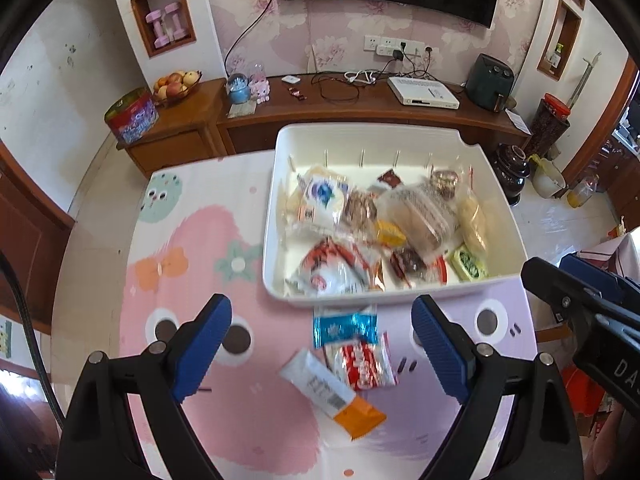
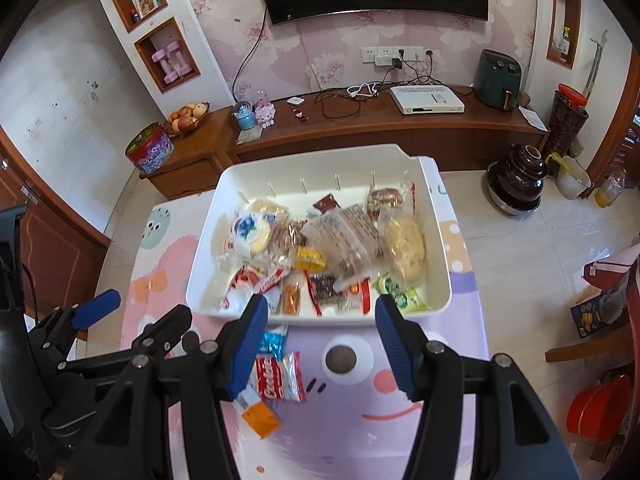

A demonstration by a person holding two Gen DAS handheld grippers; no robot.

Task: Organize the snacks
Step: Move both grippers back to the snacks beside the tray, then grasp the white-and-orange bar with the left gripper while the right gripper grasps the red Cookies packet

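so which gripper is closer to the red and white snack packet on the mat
Left. The red and white packet lies between the left gripper's open fingers; the right gripper hangs further right, the packet beside its left finger.

The letters "DA" are read in pale print on the black body of the right claw (image 1: 616, 364), which is seen to the right of the left claw (image 1: 322, 354). White lettering is borne by the red-and-white snack packet (image 2: 278, 378) just beside the right claw's left finger, but it is too blurred to be spelled out. No other print is legible.
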